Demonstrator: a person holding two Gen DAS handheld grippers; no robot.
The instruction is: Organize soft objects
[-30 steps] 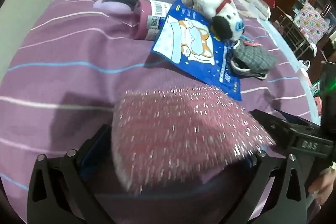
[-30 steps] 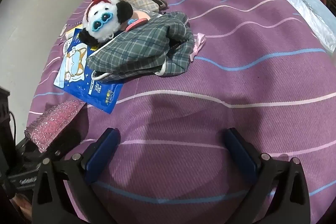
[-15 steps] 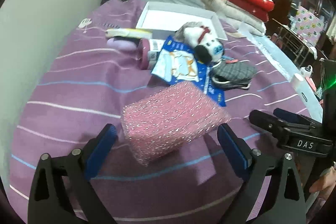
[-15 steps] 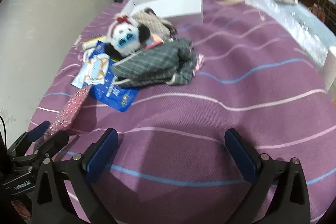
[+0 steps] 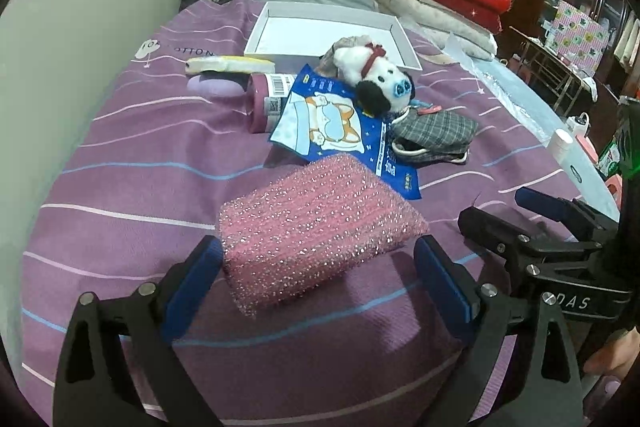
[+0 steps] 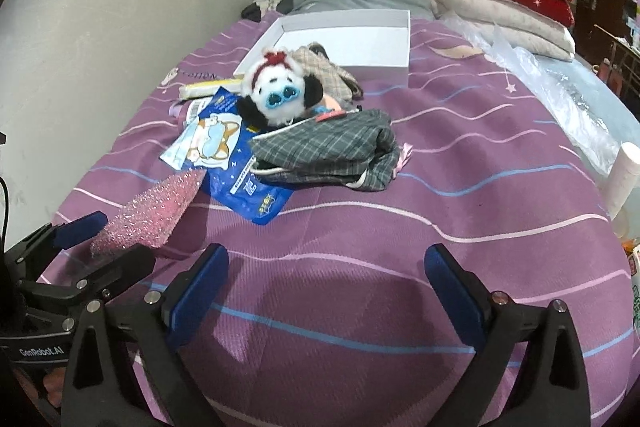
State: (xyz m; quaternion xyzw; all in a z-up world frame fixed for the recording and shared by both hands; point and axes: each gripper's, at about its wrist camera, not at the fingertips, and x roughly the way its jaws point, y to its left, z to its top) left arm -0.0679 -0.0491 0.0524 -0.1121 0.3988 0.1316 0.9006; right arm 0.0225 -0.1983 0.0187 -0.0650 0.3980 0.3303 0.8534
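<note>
- Pink and glittery, a scrubbing sponge [image 5: 316, 223] lay on the purple striped bedspread [image 5: 152, 163], just ahead of the left gripper [image 5: 318, 279], whose blue-padded jaws stood wide apart and held nothing.
- Beside it the right gripper [image 6: 326, 291] hung over bare cover, likewise spread open and empty.
- Further up the bed sat the clutter: a blue cartoon packet [image 5: 340, 123], a plush panda [image 5: 374, 77], folded grey plaid cloth [image 6: 328, 151], and behind them an empty white box [image 5: 328, 31].
- My guess was that the sponge came next. To do it well, the left tongs should straddle its narrow sides squarely, squeeze gently so it kept its shape, and lift clear of the packet before carrying it to the box.
</note>
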